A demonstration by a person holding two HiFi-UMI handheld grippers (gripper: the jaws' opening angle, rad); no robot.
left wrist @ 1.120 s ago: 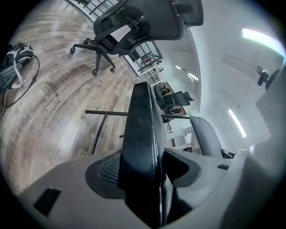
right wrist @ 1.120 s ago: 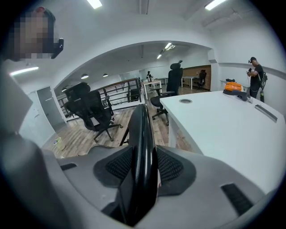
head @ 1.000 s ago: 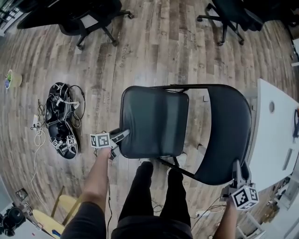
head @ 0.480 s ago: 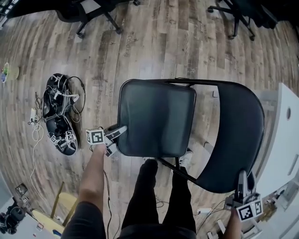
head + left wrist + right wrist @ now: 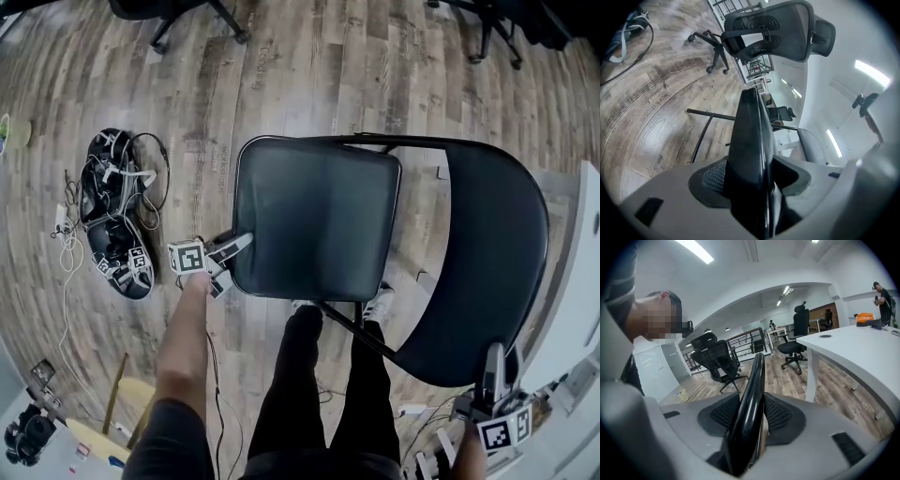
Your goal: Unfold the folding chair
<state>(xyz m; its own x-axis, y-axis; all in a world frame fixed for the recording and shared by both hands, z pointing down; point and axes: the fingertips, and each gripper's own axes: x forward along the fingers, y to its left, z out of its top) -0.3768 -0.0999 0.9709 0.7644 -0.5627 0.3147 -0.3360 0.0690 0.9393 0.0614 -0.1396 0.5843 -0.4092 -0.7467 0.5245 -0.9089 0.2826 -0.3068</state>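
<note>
I see a plank floor (image 5: 309, 66) with a heap of black gear and cables (image 5: 114, 214) lying at the left and a white cord (image 5: 64, 281) trailing beside it. An office chair base (image 5: 192, 17) pokes in at the top edge. A white desk (image 5: 574, 281) stands at the right, with something orange (image 5: 865, 317) at its far end.

The seat (image 5: 317, 220) and backrest (image 5: 483, 272) look like smooth, glossy black vinyl; the frame (image 5: 417, 141) is glossy black metal tube. The floor (image 5: 319, 66) is matt, grainy wood. The pads (image 5: 725, 412) seem to be ribbed rubber.
</note>
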